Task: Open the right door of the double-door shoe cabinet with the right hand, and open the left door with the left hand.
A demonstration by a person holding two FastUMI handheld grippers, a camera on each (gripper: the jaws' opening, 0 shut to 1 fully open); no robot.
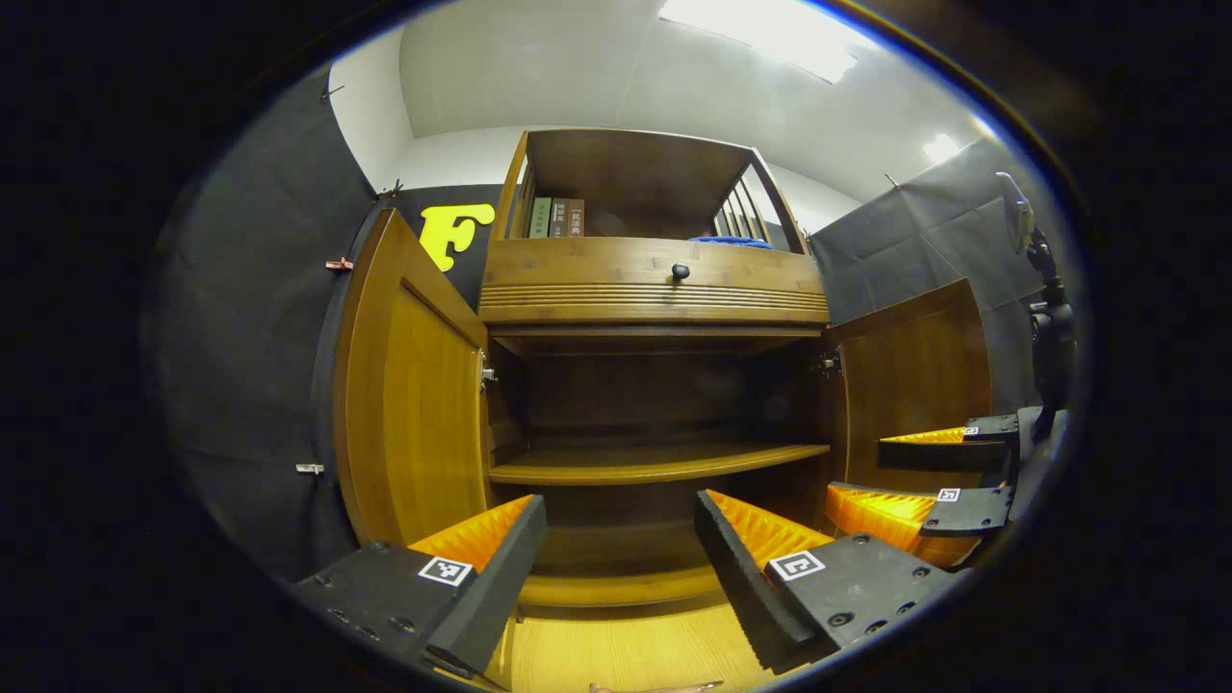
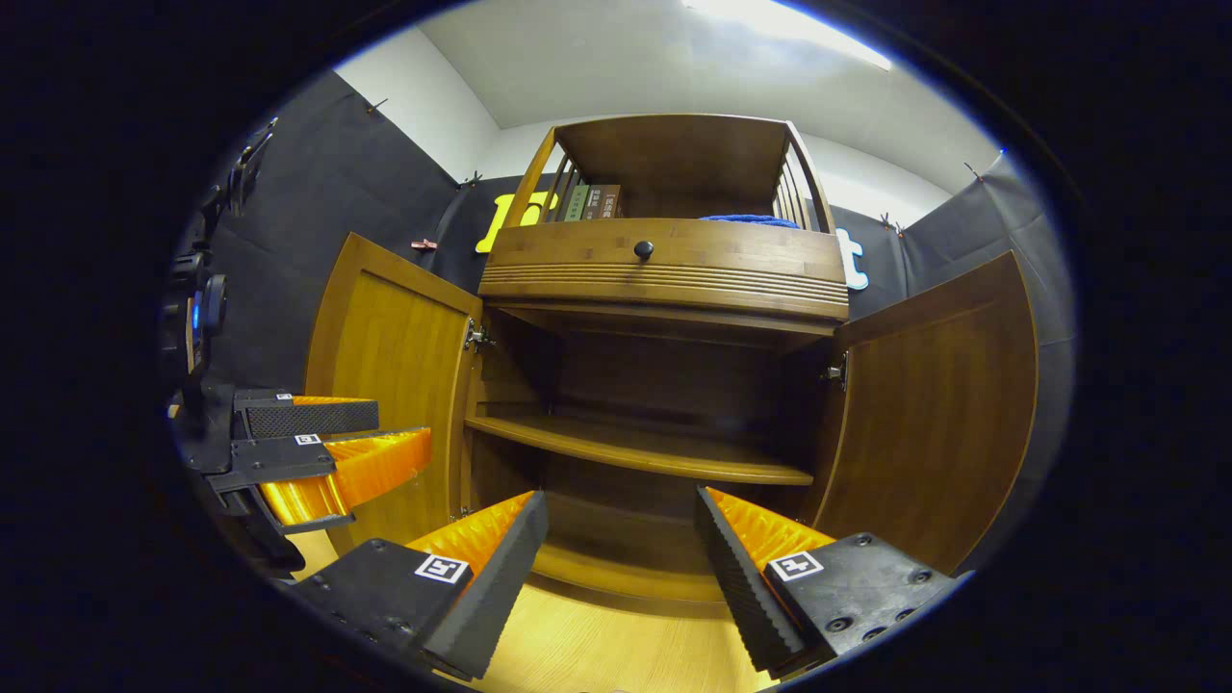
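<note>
In the left gripper view, the left gripper (image 1: 621, 568) hangs released, its two orange-and-black fingers spread wide with nothing between them, above a pale wooden floor (image 1: 626, 654). Straight ahead of it stands the shoe cabinet (image 1: 654, 289) with both doors swung out. The left door (image 1: 409, 404) stands open just ahead and to the left of the left finger, near it but apart from it. The right door (image 1: 914, 371) stands open farther to the right, and in front of that door sits the right gripper (image 1: 938, 476), seen from the side, its fingers parted and empty. Between the doors the dark inside of the cabinet lies exposed, with one shelf (image 1: 654, 464) running across it. Above the opening is a drawer front with a small dark knob (image 1: 680, 271), and higher still an open top compartment holding a few books (image 1: 558, 218) and a blue cloth (image 1: 731, 242).

In the right gripper view, the right gripper (image 2: 621, 563) is likewise released, fingers wide and holding nothing. The right door (image 2: 943, 404) stands open ahead to its right, the left door (image 2: 395, 385) ahead to its left. The left gripper (image 2: 332, 452) shows at the far left, in front of the left door, fingers apart; whether it touches the door cannot be told.
</note>
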